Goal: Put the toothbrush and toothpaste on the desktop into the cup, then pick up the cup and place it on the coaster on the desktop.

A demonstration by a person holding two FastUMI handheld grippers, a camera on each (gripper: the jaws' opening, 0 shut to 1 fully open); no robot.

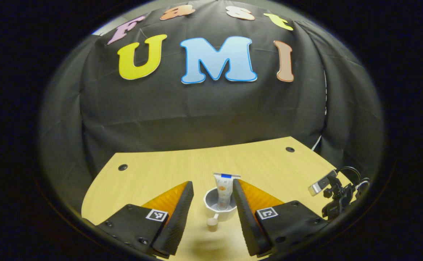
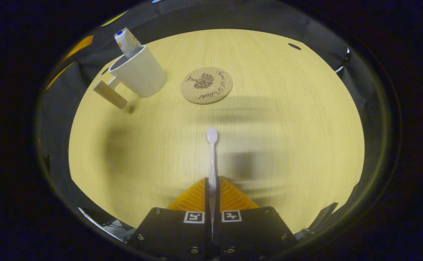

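Note:
A white cup point(image 1: 219, 208) with a wooden handle stands on the desk, and the toothpaste tube point(image 1: 224, 190) stands upright in it. My left gripper point(image 1: 211, 190) hangs open above it, one finger on each side of the cup, touching nothing. In the right gripper view the same cup point(image 2: 139, 72) sits at the far left with the toothpaste tube point(image 2: 126, 42) sticking out. My right gripper point(image 2: 212, 185) is shut on the handle of a white toothbrush point(image 2: 212, 152), whose head points forward over the desk. The round cork coaster point(image 2: 206, 85) lies beyond it, to the right of the cup.
The light wooden desk point(image 2: 287, 119) has small dark holes near its far corners. A clamped camera with cables point(image 1: 336, 192) stands at the desk's right edge in the left gripper view. Black cloth walls close the booth behind the desk.

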